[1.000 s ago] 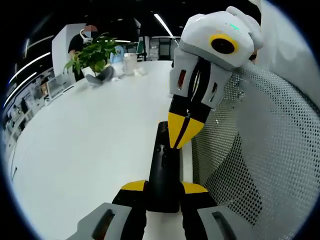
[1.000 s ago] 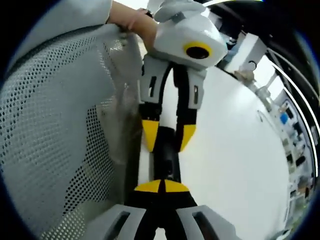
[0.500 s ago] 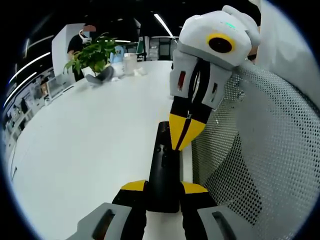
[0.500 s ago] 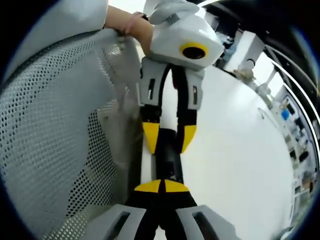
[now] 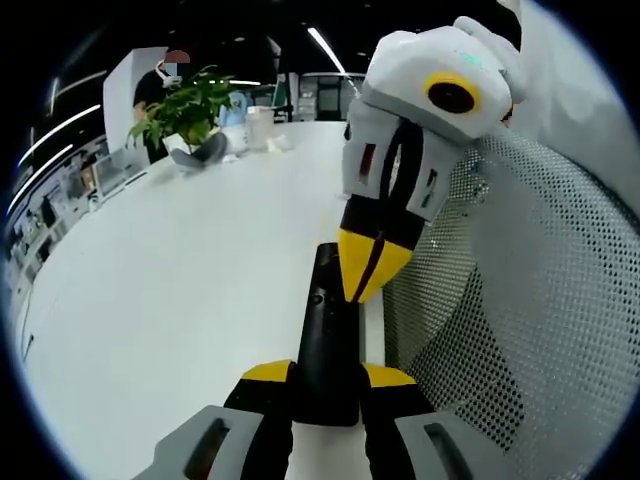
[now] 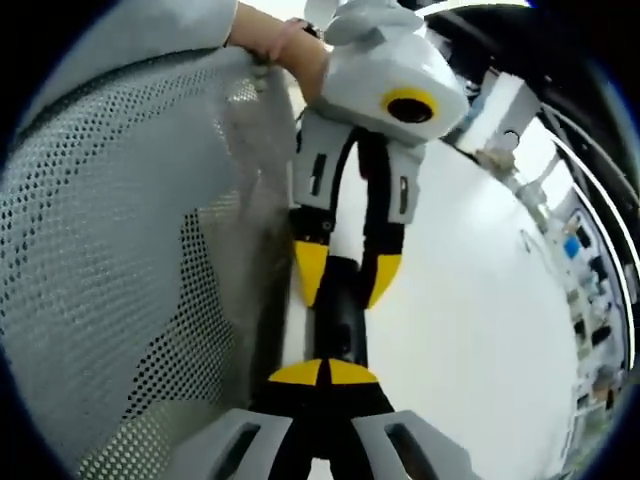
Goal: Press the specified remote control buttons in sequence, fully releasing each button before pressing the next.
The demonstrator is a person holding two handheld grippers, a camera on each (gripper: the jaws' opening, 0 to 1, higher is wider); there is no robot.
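Remote control [image 5: 328, 345], one, black, lying on one white bench [image 5: 190, 270] beside one grey mesh chair back [image 5: 520, 300]; left gripper [image 5: 327, 378] clamps its near end between yellow-tipped fingers [image 5: 268, 372]; right gripper [image 5: 362, 290], fingers pressed together, tips touching the remote; one potted plant [image 5: 190, 110] far off

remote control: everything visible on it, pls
The remote control is a long, slim black bar, matte plastic by its look, with a few small dark buttons along its top face. It lies flat on the white table, close beside a grey mesh panel. The left gripper clamps its near end between yellow-tipped jaws. The right gripper, jaws shut, points its tip down onto the button face.
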